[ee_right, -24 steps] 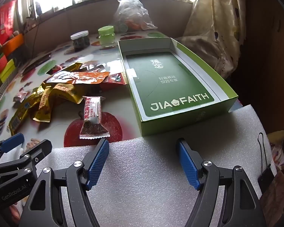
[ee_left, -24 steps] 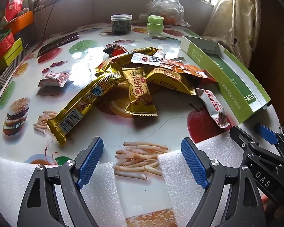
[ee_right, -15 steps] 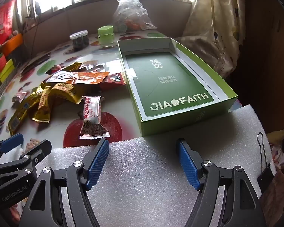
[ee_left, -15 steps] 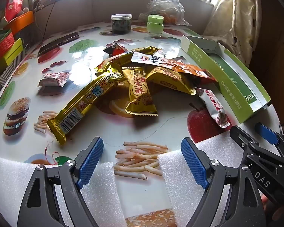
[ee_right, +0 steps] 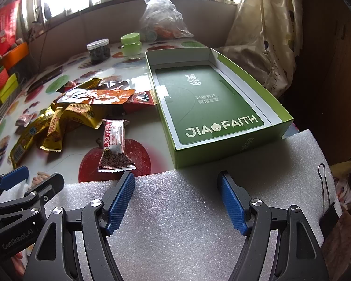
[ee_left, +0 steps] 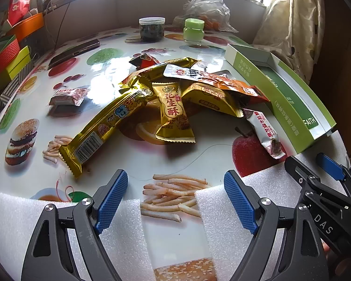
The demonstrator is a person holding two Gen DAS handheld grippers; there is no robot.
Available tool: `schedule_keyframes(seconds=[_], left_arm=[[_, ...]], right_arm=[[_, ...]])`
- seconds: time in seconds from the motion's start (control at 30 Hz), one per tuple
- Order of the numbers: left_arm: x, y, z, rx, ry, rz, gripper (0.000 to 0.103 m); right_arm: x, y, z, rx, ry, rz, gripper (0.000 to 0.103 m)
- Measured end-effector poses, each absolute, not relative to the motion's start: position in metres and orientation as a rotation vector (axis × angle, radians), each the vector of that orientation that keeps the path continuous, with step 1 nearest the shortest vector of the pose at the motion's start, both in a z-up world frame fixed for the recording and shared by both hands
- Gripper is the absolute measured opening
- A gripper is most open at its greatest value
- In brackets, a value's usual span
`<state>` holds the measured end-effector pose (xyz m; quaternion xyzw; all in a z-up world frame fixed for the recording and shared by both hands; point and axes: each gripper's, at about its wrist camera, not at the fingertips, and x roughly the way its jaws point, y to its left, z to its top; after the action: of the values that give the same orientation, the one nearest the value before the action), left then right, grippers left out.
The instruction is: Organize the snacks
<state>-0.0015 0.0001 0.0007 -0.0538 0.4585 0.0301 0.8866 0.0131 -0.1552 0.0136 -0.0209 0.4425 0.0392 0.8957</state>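
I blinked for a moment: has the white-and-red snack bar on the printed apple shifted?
No. The white-and-red snack bar lies on the same printed red apple, beside the green cardboard box.

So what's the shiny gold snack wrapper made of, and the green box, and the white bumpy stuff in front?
The long gold wrapper looks like metallised plastic film: mirror-like glare, crinkles, a zigzag sealed end. The green box seems to be cardboard with a smooth printed coating: crisp folded walls, white inside. The white sheet looks like soft packing foam, matte with a fine pebbly grain.
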Motion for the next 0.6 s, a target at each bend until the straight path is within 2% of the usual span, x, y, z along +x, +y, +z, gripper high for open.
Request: schedule_keyframes(seconds=[0.6], left_arm=[[-0.0015,-0.0007,0.0010,-0.111,0.952,0.064,0.085]], right_arm=[[0.0124,-0.1557,0.0143,-0.043,0.911,0.082,0.074]])
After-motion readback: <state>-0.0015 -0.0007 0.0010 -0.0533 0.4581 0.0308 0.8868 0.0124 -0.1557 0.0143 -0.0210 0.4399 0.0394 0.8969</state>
